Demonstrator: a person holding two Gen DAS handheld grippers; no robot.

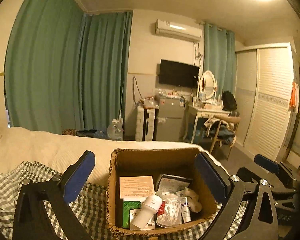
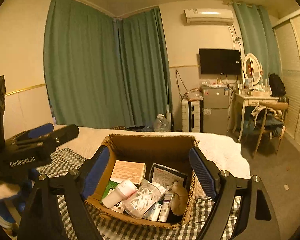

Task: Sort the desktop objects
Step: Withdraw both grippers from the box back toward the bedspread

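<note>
Both grippers, left and right, gape wide and hold nothing. Lower centre of each frame, a cardboard box on checked cloth holds a white bottle, clear jar and tube.

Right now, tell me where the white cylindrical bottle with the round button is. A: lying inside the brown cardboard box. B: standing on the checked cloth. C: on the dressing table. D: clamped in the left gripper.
A: the white cylindrical bottle lies tilted among other items inside the brown cardboard box, and both the left gripper and right gripper are open and empty.
</note>
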